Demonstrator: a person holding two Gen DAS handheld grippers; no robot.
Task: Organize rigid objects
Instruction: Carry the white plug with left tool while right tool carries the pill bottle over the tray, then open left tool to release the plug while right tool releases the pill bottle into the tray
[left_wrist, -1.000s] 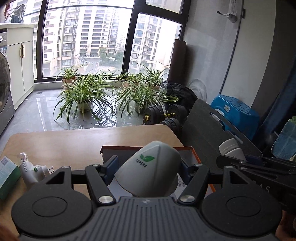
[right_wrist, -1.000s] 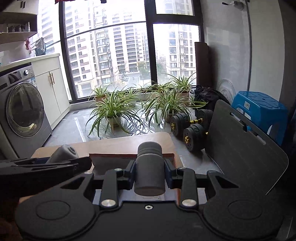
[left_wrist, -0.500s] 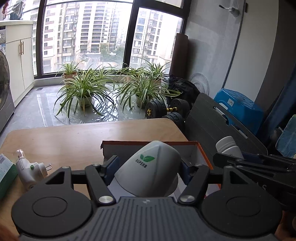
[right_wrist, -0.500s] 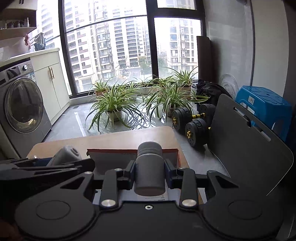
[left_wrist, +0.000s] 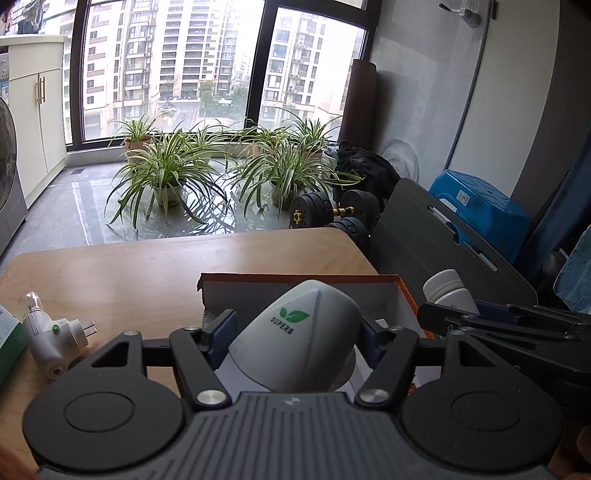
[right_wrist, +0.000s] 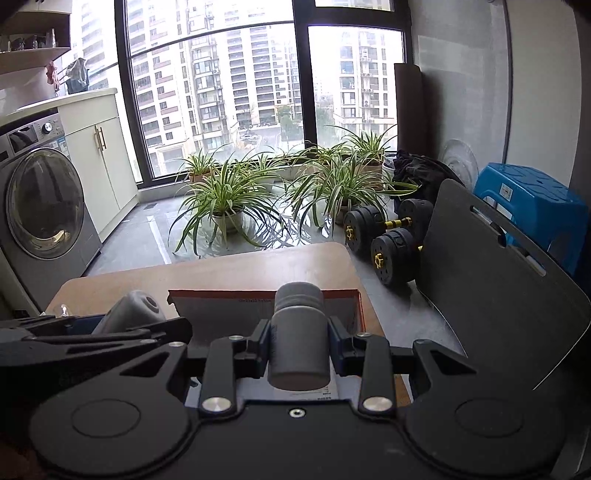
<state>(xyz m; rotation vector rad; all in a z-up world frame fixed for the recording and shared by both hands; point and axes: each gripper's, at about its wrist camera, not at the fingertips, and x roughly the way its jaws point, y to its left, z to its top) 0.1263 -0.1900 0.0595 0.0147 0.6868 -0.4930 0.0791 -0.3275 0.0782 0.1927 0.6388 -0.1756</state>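
My left gripper (left_wrist: 293, 332) is shut on a white cone-shaped device (left_wrist: 295, 336) with a green leaf logo, held over the open cardboard box (left_wrist: 299, 286) with orange edges on the wooden table (left_wrist: 147, 266). My right gripper (right_wrist: 298, 341) is shut on a small white bottle (right_wrist: 298, 336) with a grey cap, also above the box (right_wrist: 229, 310). In the left wrist view the bottle (left_wrist: 448, 290) and the right gripper's black frame show at the right. The cone device (right_wrist: 131, 312) and left gripper appear at the left of the right wrist view.
A white plug-in device with a small bulb (left_wrist: 48, 341) and a green-white carton (left_wrist: 9, 341) lie on the table at the left. Beyond the table are potted plants (left_wrist: 166, 173), dumbbells (right_wrist: 388, 236), a dark board (right_wrist: 491, 280), a blue stool (right_wrist: 532, 206) and a washing machine (right_wrist: 40, 214).
The right gripper with the bottle has sunk a little toward the box. The left gripper holds its place with the cone device.
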